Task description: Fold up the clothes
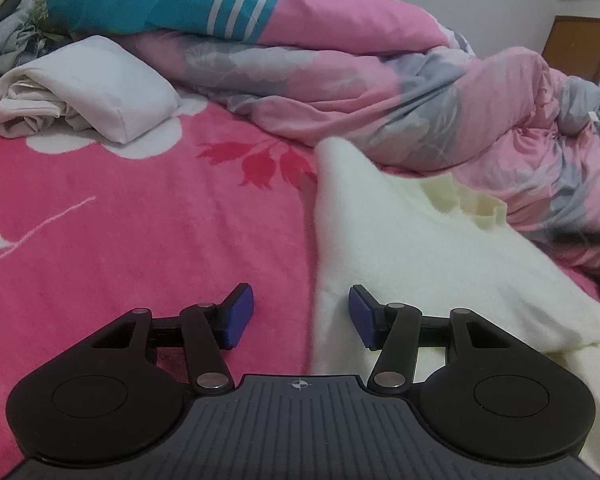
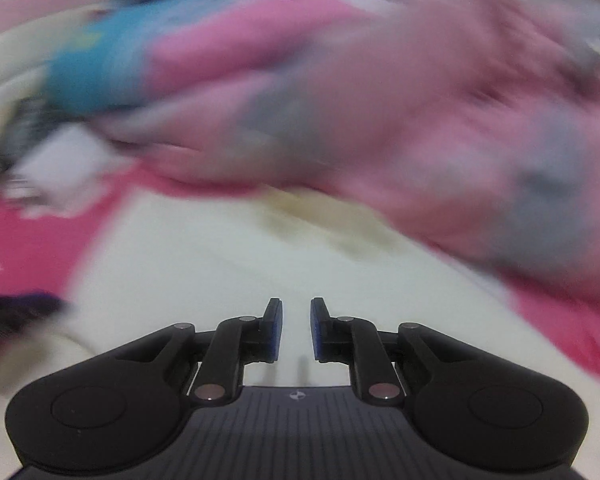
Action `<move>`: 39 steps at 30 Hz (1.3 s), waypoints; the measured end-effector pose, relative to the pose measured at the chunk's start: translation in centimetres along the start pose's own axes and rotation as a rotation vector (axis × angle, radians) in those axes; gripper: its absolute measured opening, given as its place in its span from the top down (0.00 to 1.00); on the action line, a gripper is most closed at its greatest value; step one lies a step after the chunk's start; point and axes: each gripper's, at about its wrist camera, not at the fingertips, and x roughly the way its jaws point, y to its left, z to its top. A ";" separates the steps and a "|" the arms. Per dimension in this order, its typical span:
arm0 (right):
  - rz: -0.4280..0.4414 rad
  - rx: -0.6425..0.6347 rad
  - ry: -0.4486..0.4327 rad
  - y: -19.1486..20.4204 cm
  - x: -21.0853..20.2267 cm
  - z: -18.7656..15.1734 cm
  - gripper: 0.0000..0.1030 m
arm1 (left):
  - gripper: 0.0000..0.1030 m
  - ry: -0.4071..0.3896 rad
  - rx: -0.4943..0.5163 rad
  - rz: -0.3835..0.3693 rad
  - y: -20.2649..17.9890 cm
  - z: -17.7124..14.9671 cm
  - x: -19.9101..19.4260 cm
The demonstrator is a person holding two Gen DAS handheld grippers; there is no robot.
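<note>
Left wrist: fuzzy cream garment [image 1: 440,248], plush pink blanket [image 1: 140,240], both jaws released.

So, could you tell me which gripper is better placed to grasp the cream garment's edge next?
Probably left: the left gripper is open astride the cream garment edge. The right gripper view is blurred.

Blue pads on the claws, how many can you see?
4. Two on the left claw, over the edge of the cream garment; two on the right claw, seen edge-on over that garment.
</note>
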 end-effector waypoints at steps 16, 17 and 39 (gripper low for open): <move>0.255 -0.123 0.122 5.1 16.2 5.7 0.34 | 0.47 0.021 -0.025 -0.041 0.7 -0.1 0.1; 0.274 -0.093 0.134 4.8 16.2 5.6 0.35 | 0.47 0.020 -0.026 -0.041 0.7 -0.1 0.1; 0.208 -0.434 -0.121 12.3 8.9 3.4 0.88 | 0.47 0.013 -0.029 -0.033 0.6 -0.2 -0.2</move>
